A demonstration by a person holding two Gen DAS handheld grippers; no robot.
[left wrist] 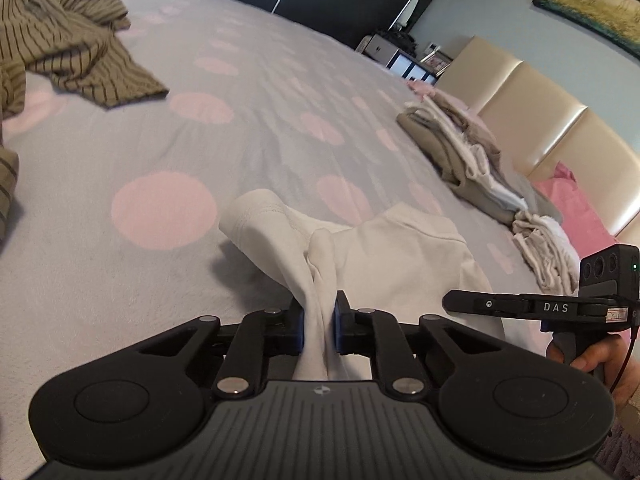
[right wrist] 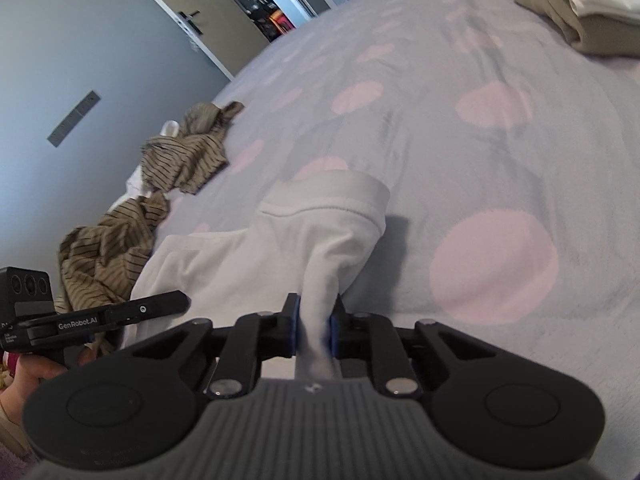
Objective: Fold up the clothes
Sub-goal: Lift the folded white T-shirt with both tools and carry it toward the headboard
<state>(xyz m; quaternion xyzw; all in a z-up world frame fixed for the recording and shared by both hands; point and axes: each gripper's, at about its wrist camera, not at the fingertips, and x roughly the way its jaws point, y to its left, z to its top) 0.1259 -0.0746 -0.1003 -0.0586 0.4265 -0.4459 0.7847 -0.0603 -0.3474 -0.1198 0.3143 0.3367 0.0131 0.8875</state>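
Note:
A white garment (left wrist: 404, 256) lies bunched at the near edge of a grey bedspread with pink dots (left wrist: 248, 120). My left gripper (left wrist: 319, 320) is shut on a gathered fold of it. My right gripper (right wrist: 314, 326) is shut on another part of the same white garment (right wrist: 280, 248), with its hem raised off the bed. Each gripper shows at the side of the other's view, the right one (left wrist: 528, 306) and the left one (right wrist: 100, 320). A brown striped garment (left wrist: 68, 48) lies crumpled at the far left, and it shows in the right wrist view (right wrist: 176, 156) too.
A stack of folded beige and white clothes (left wrist: 472, 156) sits on the right side of the bed, also in the right wrist view (right wrist: 580, 4). A cream padded headboard (left wrist: 552, 120) and pink pillow (left wrist: 572, 208) lie beyond. A grey door (right wrist: 80, 80) stands left.

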